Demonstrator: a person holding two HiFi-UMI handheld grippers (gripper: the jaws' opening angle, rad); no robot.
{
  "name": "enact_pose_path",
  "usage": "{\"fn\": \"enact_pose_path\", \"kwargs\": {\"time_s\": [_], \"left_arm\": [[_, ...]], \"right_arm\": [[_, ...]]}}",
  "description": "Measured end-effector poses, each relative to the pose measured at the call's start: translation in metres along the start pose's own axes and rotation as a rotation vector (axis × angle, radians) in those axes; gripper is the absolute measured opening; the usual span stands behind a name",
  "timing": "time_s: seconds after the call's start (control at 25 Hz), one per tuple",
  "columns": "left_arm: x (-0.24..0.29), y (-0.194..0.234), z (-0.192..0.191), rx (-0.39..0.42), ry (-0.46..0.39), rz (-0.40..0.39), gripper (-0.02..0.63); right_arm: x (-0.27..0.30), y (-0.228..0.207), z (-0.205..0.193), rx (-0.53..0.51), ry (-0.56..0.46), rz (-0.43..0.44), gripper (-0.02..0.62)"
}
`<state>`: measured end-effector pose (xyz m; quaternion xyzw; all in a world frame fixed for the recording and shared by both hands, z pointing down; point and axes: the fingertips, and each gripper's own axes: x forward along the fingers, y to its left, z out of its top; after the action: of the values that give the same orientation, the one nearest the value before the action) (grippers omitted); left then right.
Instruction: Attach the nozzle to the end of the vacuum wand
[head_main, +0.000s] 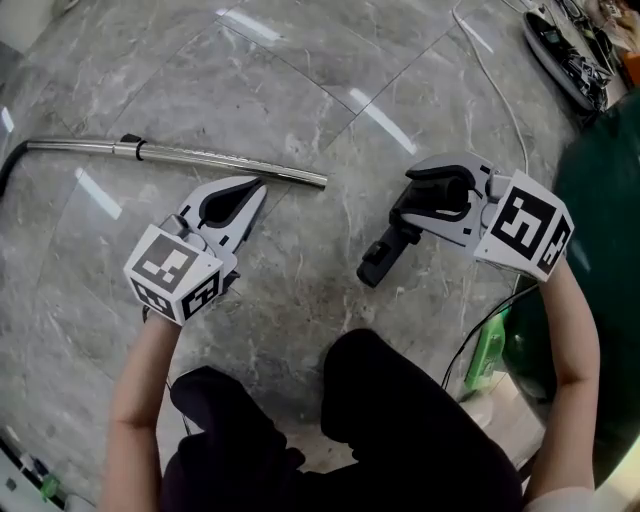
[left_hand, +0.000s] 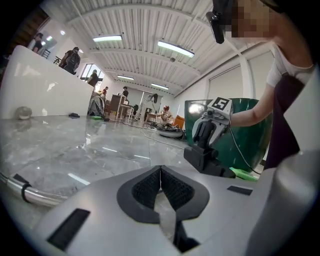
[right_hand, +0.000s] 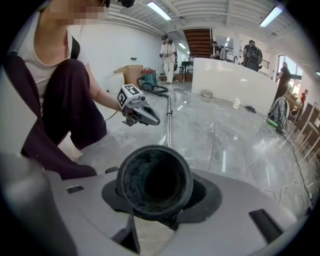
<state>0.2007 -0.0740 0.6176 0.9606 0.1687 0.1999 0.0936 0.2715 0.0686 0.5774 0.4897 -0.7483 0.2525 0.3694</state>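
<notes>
nozzle, a black plastic tube (head_main: 392, 243), is pinched in the right gripper (head_main: 430, 205) right of the free end of the long chrome vacuum wand (head_main: 200, 157), which lies left-to-right on the grey marble floor (head_main: 300, 90), nearer the empty, pressed-together left gripper (head_main: 255, 190).

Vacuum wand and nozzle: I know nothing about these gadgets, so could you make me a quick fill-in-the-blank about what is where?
1. The metal vacuum wand lies flat on the ____.
2. The right gripper is clamped on the black ____.
3. The left gripper, its jaws shut, holds ____.

Missing words: floor; nozzle; nothing.
</notes>
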Motion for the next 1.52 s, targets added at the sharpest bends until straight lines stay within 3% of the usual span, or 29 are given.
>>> {"fn": "enact_pose_path", "kwargs": {"time_s": [0.28, 0.48, 0.72, 0.88, 0.96, 1.08, 1.2, 1.4, 1.52], "left_arm": [[0.002, -0.005, -0.01, 0.032, 0.036, -0.011, 0.008], [0.002, -0.004, -0.011, 0.08, 0.063, -0.011, 0.009], [0.001, 0.01, -0.02, 0.066, 0.104, 0.021, 0.009], [0.006, 0.022, -0.036, 0.112, 0.212, 0.027, 0.009], [0.008, 0.03, -0.047, 0.198, 0.303, 0.02, 0.011], [0.007, 0.046, -0.054, 0.4, 0.421, 0.043, 0.019], [0.01, 0.064, -0.059, 0.566, 0.539, 0.04, 0.099], [0.018, 0.083, -0.076, 0.797, 0.749, -0.054, 0.181], [0.019, 0.09, -0.091, 0.884, 0.87, -0.112, 0.207]], "right_arm": [[0.018, 0.01, -0.054, -0.051, 0.203, 0.055, 0.199], [0.044, 0.018, -0.057, -0.007, 0.161, 0.062, 0.199], [0.073, 0.012, -0.046, 0.085, 0.097, 0.087, 0.199], [0.088, 0.006, -0.046, 0.102, 0.101, 0.065, 0.199], [0.093, 0.005, -0.046, 0.1, 0.115, 0.066, 0.199], [0.097, 0.005, -0.047, 0.103, 0.128, 0.079, 0.201], [0.102, 0.002, -0.047, 0.103, 0.147, 0.091, 0.201], [0.115, 0.0, -0.051, 0.131, 0.217, 0.137, 0.201], [0.118, -0.001, -0.051, 0.134, 0.235, 0.154, 0.201]]}}
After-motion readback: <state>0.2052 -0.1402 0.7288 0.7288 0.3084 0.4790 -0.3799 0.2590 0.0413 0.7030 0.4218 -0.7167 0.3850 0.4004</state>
